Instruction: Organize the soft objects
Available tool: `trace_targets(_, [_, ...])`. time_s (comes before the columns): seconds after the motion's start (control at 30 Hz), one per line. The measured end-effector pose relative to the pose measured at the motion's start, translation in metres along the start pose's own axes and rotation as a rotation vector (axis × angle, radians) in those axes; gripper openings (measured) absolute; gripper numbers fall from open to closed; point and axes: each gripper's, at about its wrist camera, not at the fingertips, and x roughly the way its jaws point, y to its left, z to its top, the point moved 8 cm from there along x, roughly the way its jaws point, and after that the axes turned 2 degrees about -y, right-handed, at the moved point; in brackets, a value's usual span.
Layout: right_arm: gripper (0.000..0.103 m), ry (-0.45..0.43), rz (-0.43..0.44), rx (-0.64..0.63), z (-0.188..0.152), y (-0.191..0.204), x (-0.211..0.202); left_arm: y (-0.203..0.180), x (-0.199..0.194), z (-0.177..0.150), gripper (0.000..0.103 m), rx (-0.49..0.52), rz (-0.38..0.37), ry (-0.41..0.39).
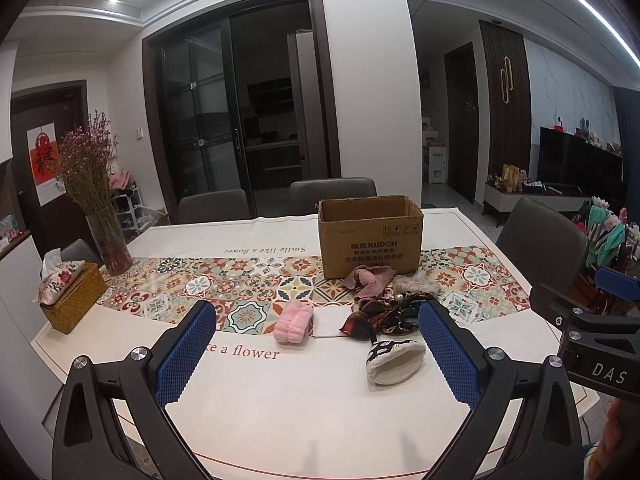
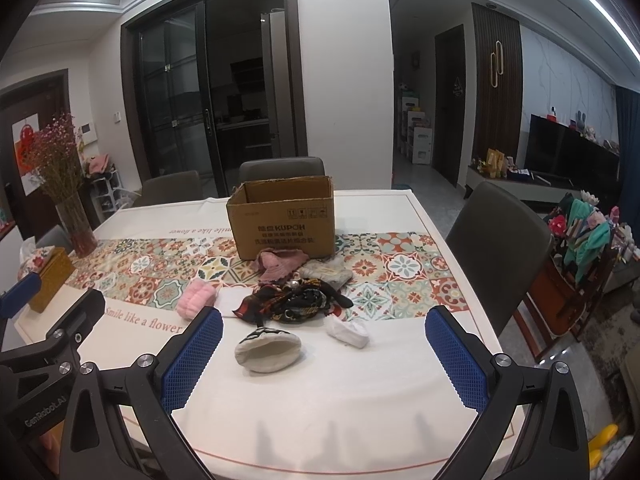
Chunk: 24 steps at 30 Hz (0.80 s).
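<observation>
Your left hand-held gripper (image 1: 316,350) and right hand-held gripper (image 2: 324,354) hover spread wide, empty, above the tabletop (image 2: 320,408). Ahead of them lies a cream slipper (image 2: 267,350); beyond it, a dark patterned scarf (image 2: 294,300), a pink plush item (image 1: 294,322) and a mauve cloth (image 2: 280,264) lie before the cardboard box (image 2: 284,216). Grey chairs surround the box.

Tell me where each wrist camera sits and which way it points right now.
Left wrist: on the left tongs, low over the table's near edge, facing the cardboard box; the right tongs show at right.
Right wrist: on the right tongs, same heading, set further right; the left tongs show at left.
Shared: box, pink fluffy item, patterned cloth pile, slipper.
</observation>
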Motion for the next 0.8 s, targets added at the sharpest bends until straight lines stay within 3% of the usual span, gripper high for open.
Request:
trace_targets(0.4, [0.102,0.011,-0.006,0.003,-0.004,-0.003,0.006,-0.005,0.010,-0.002,0.103,0.009,-0.014,0.016])
trace_targets(0.8, [0.102,0.072,-0.035,0.030,-0.007,-0.007,0.031,-0.021,0.048,-0.009,0.102,0.059,-0.094,0.080])
